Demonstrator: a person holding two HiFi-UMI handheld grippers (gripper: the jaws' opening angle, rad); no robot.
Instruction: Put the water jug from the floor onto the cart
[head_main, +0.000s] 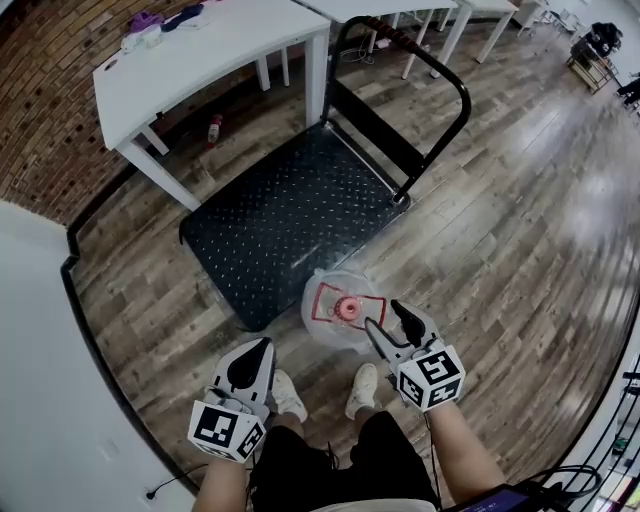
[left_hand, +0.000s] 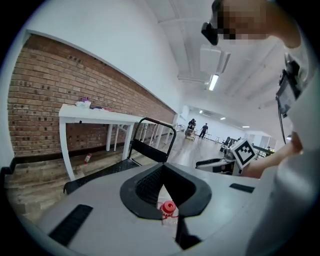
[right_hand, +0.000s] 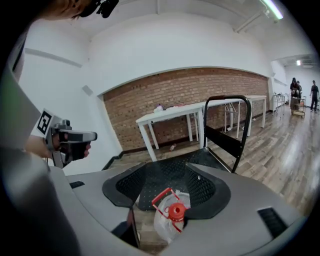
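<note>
A wood-plank floor (head_main: 520, 200) fills the room, and a brick wall (head_main: 40, 90) runs behind a white desk (head_main: 200, 55). The black cart (head_main: 290, 215) sits on the floor off the desk's near right corner, with its handle upright at the far end. The water jug (head_main: 343, 310) stands upright on the floor at the cart's near end, well away from the desk's front edge.

The right gripper (head_main: 385, 316) hangs just beside the jug's right side. Its fingers (head_main: 377, 338) are spread wide and hold nothing. Its own view looks between them onto the jug's red cap and handle. The left gripper (head_main: 265, 346) is apart from the jug, its fingers pressed together and empty.

Only the gripper views show a ceiling light (left_hand: 213, 81), and only the head view shows the person's shoes (head_main: 290, 395). A small bottle (head_main: 213, 128) lies under the desk.
</note>
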